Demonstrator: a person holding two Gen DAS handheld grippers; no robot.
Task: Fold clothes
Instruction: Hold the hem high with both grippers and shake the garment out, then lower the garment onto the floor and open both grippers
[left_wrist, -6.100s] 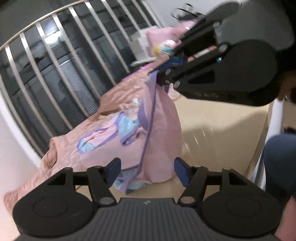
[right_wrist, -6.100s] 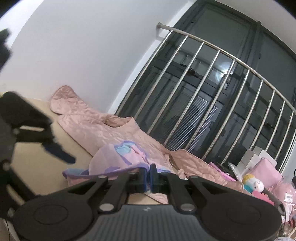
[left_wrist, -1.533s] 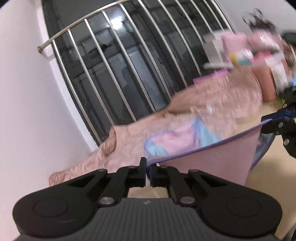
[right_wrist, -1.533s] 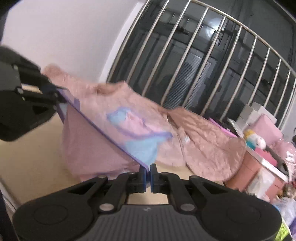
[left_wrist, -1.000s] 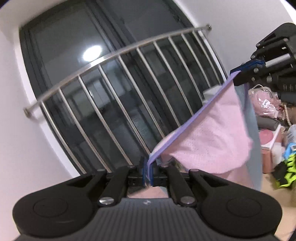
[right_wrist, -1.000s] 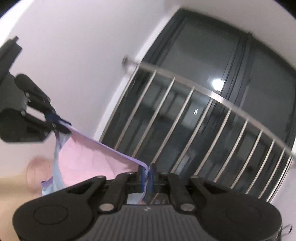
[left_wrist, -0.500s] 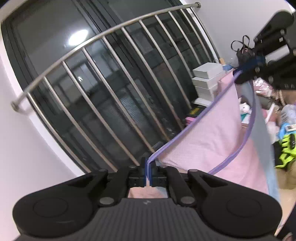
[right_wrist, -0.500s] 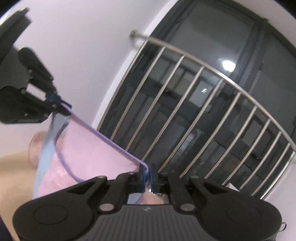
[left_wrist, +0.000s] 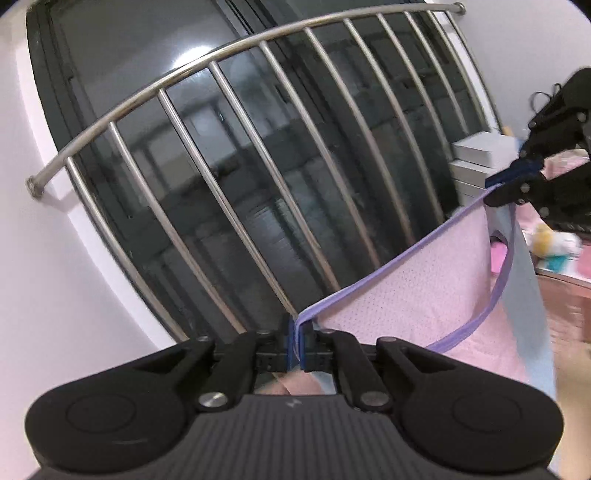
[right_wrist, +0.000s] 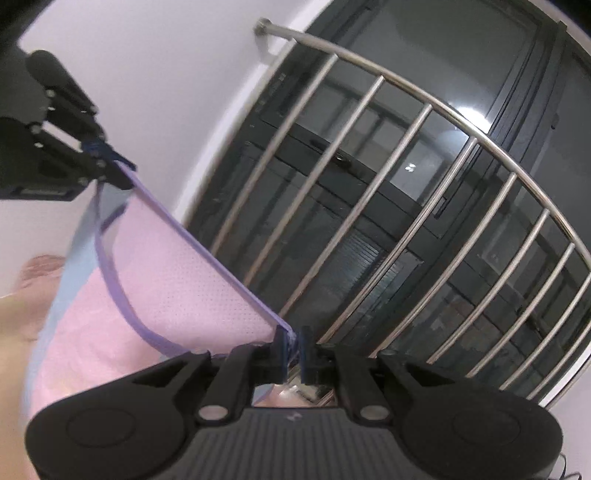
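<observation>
A pink mesh garment (left_wrist: 424, 295) with purple trim and a pale blue panel hangs in the air, stretched between my two grippers. My left gripper (left_wrist: 296, 345) is shut on one corner of its purple hem. My right gripper (right_wrist: 293, 349) is shut on the other corner. The garment also shows in the right wrist view (right_wrist: 177, 288), running from my right gripper up to my left gripper (right_wrist: 110, 168) at the upper left. The right gripper shows in the left wrist view (left_wrist: 513, 181) at the right edge. The garment's lower part is out of view.
A dark window with a curved steel bar railing (left_wrist: 258, 147) fills the background in both views. White boxes (left_wrist: 480, 155) and pink items with a soft toy (left_wrist: 554, 240) stand at the right. A pink quilt (right_wrist: 40, 266) lies at the lower left.
Both grippers lifted the garment off the beige surface and keep it raised and spread. In the last half second the hem has stayed taut and the views tilted slightly.
</observation>
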